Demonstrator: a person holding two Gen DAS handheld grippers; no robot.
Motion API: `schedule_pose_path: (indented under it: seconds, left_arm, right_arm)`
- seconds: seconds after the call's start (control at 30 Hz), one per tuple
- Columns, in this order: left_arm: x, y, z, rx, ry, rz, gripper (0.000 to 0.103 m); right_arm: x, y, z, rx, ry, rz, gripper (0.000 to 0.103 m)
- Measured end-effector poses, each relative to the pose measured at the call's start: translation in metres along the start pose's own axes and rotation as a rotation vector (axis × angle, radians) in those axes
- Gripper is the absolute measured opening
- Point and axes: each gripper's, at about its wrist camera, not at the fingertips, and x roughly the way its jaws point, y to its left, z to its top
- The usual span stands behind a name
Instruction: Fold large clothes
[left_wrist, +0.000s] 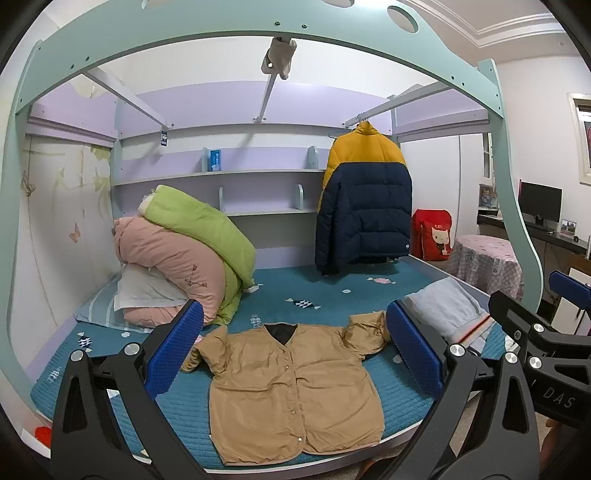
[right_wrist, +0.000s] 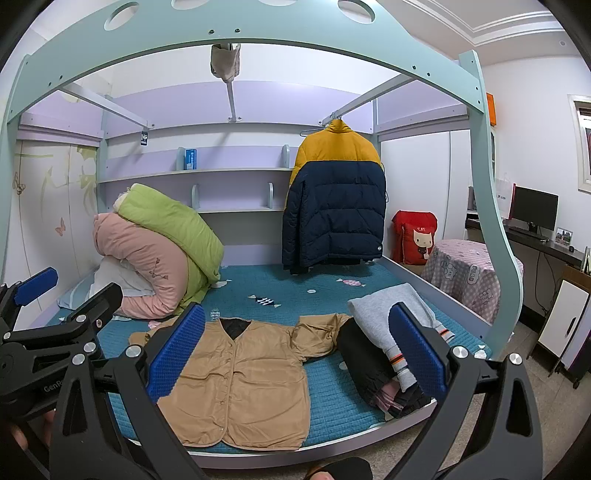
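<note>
Above the tan jacket (left_wrist: 291, 391) — both grippers wide open, empty-fingered.

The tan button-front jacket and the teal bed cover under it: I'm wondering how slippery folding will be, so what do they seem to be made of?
The tan button-front jacket looks like a thin, smooth woven synthetic, lightly padded: faint sheen, soft creases. The teal bed cover looks like matte quilted cotton or similar, judging by its stitched ridges. Both are guesses.

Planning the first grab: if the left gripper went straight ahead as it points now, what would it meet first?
Probably the tan jacket, lying flat and buttoned on the bed. The left gripper is open and empty, with the jacket's collar area between its fingers; depth is unclear, so it might pass over onto the mattress beyond.
</note>
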Motion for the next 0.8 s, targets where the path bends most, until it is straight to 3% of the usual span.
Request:
schedule_pose_path:
  seconds: [0.8]
  left_arm:
    - [-0.0005, 0.0016, 0.0013, -0.003, 0.000, 0.001, 0.099]
  right_arm:
    - [0.0014, -0.0052, -0.0015, 0.010, -0.003, 0.002, 0.096]
